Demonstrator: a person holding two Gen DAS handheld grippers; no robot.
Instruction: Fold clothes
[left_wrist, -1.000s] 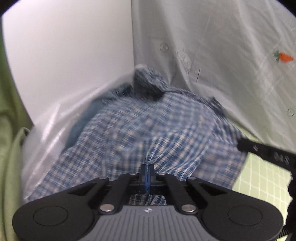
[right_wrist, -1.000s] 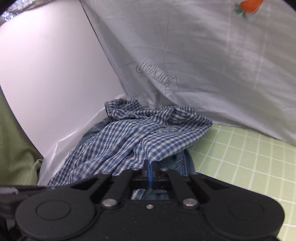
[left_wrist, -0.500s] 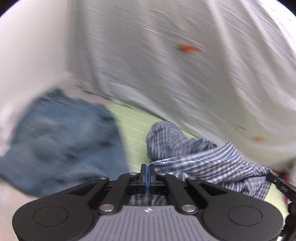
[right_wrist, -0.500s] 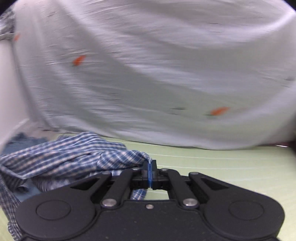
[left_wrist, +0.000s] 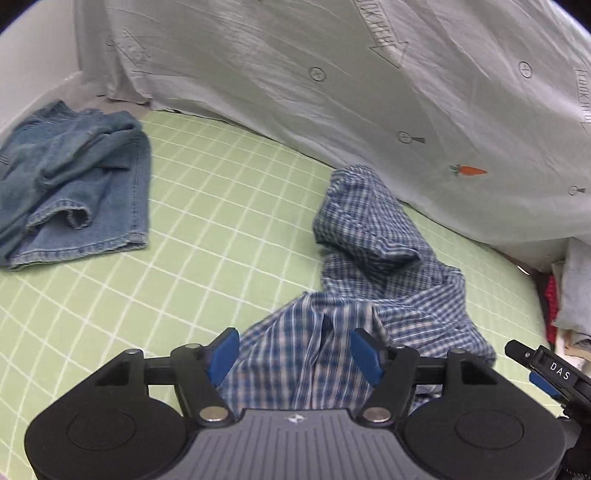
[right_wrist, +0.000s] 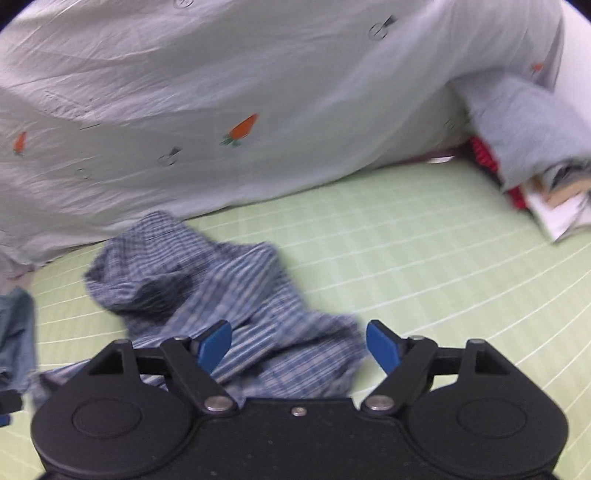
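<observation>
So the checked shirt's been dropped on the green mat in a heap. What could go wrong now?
1. The checked shirt lies bunched, so a grab may catch several layers and fold crooked.
2. It sits close to the hanging white sheet; spreading it could snag that.
3. Both sets of fingers have just been opening, with shirt cloth lying between them; it may drag along.

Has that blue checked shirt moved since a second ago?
Yes. The checked shirt lay on the jeans by the white wall; now it lies crumpled on the green mat, apart from them.
</observation>
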